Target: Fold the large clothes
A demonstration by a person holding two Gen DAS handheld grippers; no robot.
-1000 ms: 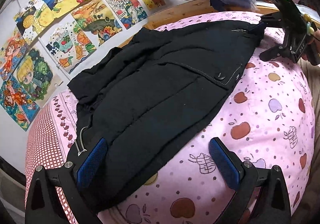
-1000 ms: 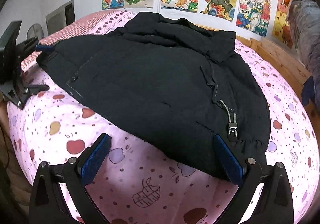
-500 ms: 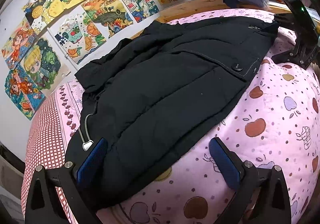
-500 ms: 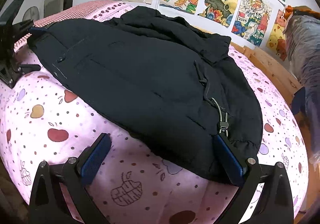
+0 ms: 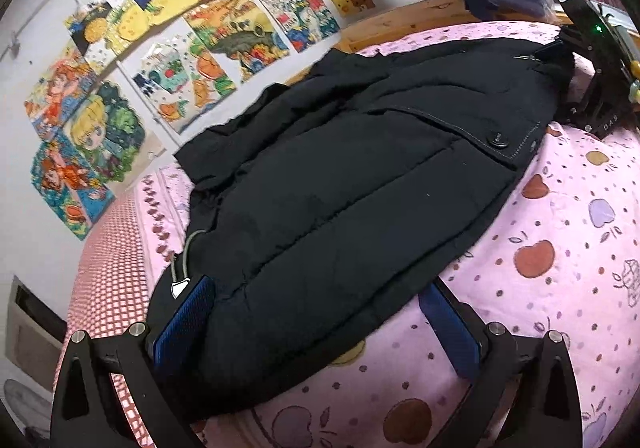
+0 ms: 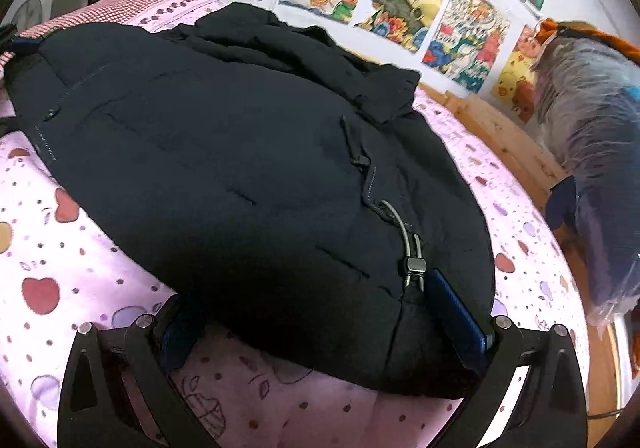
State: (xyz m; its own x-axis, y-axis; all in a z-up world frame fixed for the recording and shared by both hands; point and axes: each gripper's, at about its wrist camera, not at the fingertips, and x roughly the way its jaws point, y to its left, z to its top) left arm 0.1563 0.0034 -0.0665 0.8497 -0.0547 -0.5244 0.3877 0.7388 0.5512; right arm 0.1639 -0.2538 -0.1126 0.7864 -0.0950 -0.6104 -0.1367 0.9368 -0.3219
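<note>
Black jacket (image 5: 360,176) flat on pink apple-print bed (image 5: 560,268); left tongs (image 5: 320,324) and right tongs (image 6: 324,324) apart, straddling opposite hems. Drawings (image 5: 192,32) on wall.

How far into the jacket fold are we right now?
Early. Done: the black jacket lies spread flat on the pink apple-print bedsheet. In hand: the left gripper and right gripper each sit open at a corner of the near hem, one blue pad over the fabric, one under it. Neither has closed. Left: clamp, lift and make every fold; no folded layer shows yet.
</note>
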